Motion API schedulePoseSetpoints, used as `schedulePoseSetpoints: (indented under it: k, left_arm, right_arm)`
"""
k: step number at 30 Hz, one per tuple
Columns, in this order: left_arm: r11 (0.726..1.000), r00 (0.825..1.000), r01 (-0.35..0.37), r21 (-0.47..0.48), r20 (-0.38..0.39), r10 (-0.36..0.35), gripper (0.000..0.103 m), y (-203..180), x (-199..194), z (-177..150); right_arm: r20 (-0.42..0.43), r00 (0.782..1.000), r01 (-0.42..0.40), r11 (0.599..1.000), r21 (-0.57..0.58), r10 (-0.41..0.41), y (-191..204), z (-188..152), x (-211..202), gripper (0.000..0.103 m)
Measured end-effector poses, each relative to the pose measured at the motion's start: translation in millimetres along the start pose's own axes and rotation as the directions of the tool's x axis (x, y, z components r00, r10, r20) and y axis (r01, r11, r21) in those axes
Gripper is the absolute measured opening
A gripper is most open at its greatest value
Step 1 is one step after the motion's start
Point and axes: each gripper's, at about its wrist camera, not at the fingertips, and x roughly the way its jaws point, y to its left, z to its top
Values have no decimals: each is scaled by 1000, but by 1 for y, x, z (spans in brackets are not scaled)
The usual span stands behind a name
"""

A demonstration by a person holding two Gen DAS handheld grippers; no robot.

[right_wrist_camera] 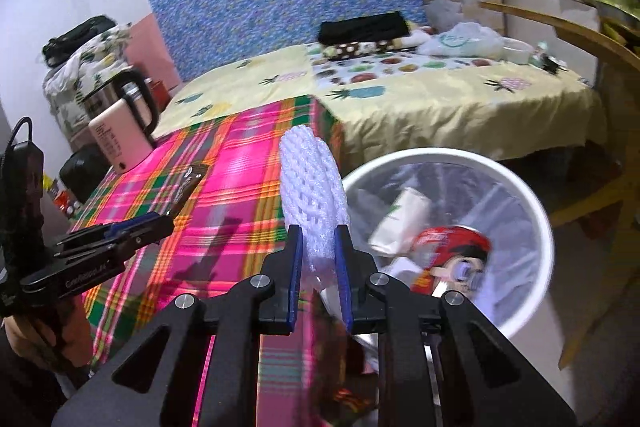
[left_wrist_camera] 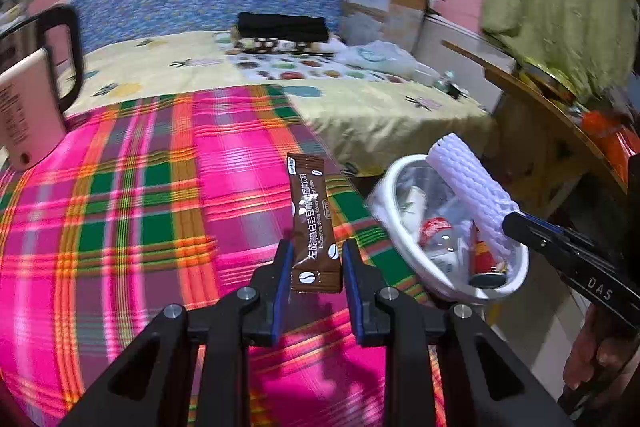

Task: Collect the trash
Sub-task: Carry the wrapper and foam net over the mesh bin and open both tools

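My left gripper [left_wrist_camera: 315,247] is shut on a brown coffee sachet [left_wrist_camera: 312,219], held upright above the pink plaid tablecloth [left_wrist_camera: 160,207]. The sachet also shows in the right wrist view [right_wrist_camera: 188,183]. My right gripper [right_wrist_camera: 318,231] is shut on a white foam fruit net [right_wrist_camera: 312,187], held over the table's right edge beside the white trash bin [right_wrist_camera: 536,211]. In the left wrist view the net [left_wrist_camera: 468,187] hangs over the bin [left_wrist_camera: 516,279]. The bin holds a red wrapper [right_wrist_camera: 452,239], a paper cup and other trash.
A pink kettle [left_wrist_camera: 28,107] stands at the table's left edge. A bed with a yellow sheet [left_wrist_camera: 360,99] lies behind the table. A wooden chair [right_wrist_camera: 592,43] stands to the right of the bin.
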Motion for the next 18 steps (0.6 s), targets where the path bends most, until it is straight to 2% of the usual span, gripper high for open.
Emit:
schedulePoseSetpoints:
  k: [18]
  left_arm:
    - [987, 994, 104, 126, -57, -98, 26, -76, 37, 9]
  right_arm:
    - [38, 991, 119, 984, 130, -125, -61, -8, -21, 16]
